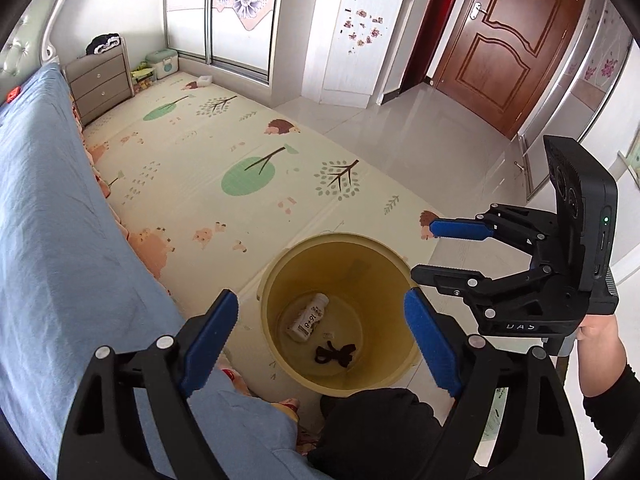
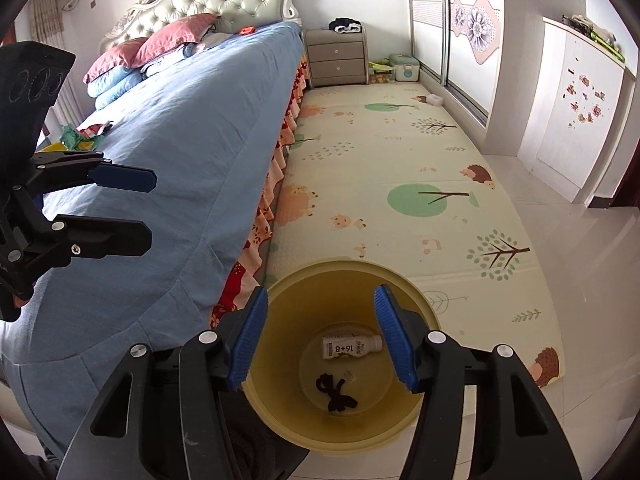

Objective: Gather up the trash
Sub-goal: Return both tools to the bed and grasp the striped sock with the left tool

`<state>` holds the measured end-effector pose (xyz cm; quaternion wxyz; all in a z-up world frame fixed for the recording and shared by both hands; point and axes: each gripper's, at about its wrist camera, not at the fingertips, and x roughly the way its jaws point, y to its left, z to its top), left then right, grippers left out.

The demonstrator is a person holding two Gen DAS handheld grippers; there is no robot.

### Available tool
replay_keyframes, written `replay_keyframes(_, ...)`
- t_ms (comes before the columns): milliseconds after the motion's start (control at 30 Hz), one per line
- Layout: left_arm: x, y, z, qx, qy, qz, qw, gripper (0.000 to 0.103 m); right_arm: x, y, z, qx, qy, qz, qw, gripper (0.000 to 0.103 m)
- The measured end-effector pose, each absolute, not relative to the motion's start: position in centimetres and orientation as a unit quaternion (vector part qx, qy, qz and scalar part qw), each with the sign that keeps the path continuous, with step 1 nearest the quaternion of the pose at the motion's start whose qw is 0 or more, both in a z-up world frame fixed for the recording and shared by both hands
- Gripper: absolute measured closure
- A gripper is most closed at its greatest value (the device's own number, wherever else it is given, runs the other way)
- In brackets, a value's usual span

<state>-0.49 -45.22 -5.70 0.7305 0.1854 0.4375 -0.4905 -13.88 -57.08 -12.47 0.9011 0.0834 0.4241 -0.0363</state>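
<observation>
Writing: the white bottle (image 2: 352, 347) reads "16+8"; your right tool's body shows "DAS" in the left wrist view.
Count: one round yellow plastic bin (image 1: 272, 280), holding one bottle, one black tangled cord (image 2: 336, 394), one small pale scrap (image 2: 349, 376).
Trash position: all three lie on the bin's bottom; the bin stands on the floor beside the blue bed (image 2: 168, 140), at the edge of the printed foam play mat (image 2: 380, 168).
Left tongs (image 1: 320, 328): spread wide above the bin, holding nothing.
Right tongs (image 2: 320, 334): spread above the bin, holding nothing.
</observation>
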Motion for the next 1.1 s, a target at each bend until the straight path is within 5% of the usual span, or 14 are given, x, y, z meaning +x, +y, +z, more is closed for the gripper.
replay_keyframes(767,5.0,-8.6,3.2,0.070,0.364,-0.211,0.905,0.017,-0.9,-27.3,-3.6,-0.008,0.353,0.216,0.910,0.047)
replay_keyframes(1100,7.1,1.4,0.4,0.053,0.380,-0.133,0.914,0.017,3.4,-16.3,-3.8,-0.067,0.355,0.265,0.894,0.050)
